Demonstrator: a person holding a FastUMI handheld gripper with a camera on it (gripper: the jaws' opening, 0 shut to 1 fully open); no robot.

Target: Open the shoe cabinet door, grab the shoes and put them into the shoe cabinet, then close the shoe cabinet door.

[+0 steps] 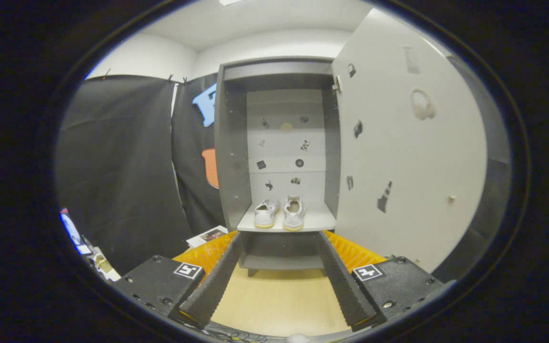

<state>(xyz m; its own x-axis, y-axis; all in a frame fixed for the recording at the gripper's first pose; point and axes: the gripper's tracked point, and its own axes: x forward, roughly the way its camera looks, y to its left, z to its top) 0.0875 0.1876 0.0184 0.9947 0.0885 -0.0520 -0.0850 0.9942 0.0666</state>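
Black cloth hangs along the booth wall to the left of a grey shoe cabinet (279, 143), which stands on a pale wooden floor (279, 300). Its door (408, 157) is swung wide open to the right. Two white shoes (280, 212) sit side by side on the cabinet's shelf (317, 221), toes pointing inward. The tool (279, 286) is open, its fingers (212, 281) spread apart and holding nothing, with the shoes well beyond them.
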